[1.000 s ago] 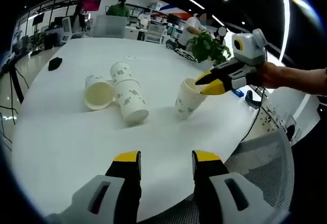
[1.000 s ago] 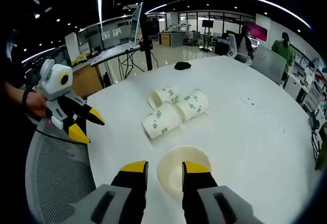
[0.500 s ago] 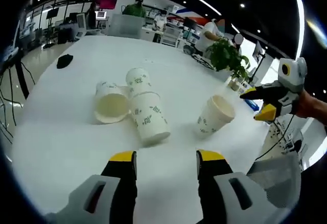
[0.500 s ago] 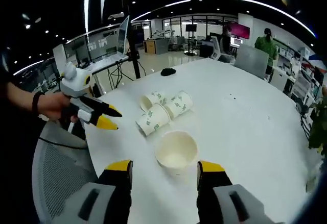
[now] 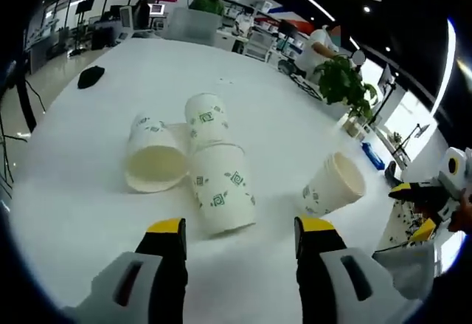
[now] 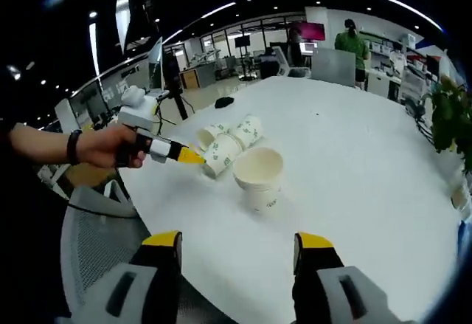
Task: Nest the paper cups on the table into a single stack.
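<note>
Three white paper cups with green marks lie on their sides on the white table (image 5: 66, 191): one with its mouth toward me (image 5: 153, 163), one behind it (image 5: 206, 115), one nearest (image 5: 221, 195). A fourth cup (image 5: 333, 185) stands upright to the right, apart from them. My left gripper (image 5: 240, 229) is open just short of the nearest lying cup; in the right gripper view it (image 6: 188, 155) points at the lying cups (image 6: 221, 147). My right gripper (image 6: 237, 241) is open, well back from the upright cup (image 6: 258, 176), and appears at the far right (image 5: 414, 209).
A small black object (image 5: 91, 77) lies far across the table. A potted plant (image 5: 343, 84) stands near the table's right edge. A grey mesh chair (image 6: 96, 243) sits at the near table edge. People and desks fill the background.
My right gripper has opened off the upright cup's rim and drawn back from it. My left gripper has moved in closer to the three lying cups.
</note>
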`<state>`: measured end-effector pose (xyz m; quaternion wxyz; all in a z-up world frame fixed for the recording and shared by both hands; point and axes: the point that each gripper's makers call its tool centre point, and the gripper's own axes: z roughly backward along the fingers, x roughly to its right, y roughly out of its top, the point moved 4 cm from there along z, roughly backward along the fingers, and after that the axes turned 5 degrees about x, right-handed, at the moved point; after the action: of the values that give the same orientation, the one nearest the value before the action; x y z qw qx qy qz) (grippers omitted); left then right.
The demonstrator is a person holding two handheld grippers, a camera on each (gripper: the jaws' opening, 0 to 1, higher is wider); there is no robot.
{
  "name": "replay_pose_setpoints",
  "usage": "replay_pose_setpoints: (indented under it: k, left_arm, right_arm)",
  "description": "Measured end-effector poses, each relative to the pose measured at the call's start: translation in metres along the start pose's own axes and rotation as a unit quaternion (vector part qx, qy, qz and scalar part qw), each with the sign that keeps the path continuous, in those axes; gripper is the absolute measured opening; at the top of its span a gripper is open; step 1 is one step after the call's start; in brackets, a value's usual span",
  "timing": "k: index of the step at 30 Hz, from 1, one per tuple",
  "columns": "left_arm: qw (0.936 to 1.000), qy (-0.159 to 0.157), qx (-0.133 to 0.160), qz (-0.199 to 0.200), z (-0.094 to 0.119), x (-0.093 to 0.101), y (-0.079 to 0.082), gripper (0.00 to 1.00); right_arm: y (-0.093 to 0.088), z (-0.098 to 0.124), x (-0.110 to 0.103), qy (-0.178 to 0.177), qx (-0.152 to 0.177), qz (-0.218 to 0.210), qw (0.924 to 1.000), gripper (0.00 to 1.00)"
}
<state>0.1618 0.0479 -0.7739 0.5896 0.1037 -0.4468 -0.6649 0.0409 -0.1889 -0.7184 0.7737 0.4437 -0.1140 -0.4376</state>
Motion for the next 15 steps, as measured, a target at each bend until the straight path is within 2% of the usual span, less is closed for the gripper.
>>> replay_pose_setpoints:
  k: [4, 7, 15]
  left_arm:
    - [0.9998, 0.011, -0.014, 0.007, -0.013, 0.000, 0.001, 0.58]
    - [0.9987, 0.019, -0.028, 0.039, -0.023, 0.001, -0.001, 0.57]
    - [0.9972, 0.040, -0.049, 0.041, -0.034, -0.006, -0.007, 0.50]
  right_arm:
    - [-0.015, 0.010, -0.004, -0.016, 0.003, -0.027, 0.9995, 0.60]
    - [-0.026, 0.017, -0.008, -0.024, 0.005, -0.042, 0.9988, 0.59]
    - [-0.031, 0.035, -0.002, -0.046, 0.014, -0.067, 0.9966, 0.57]
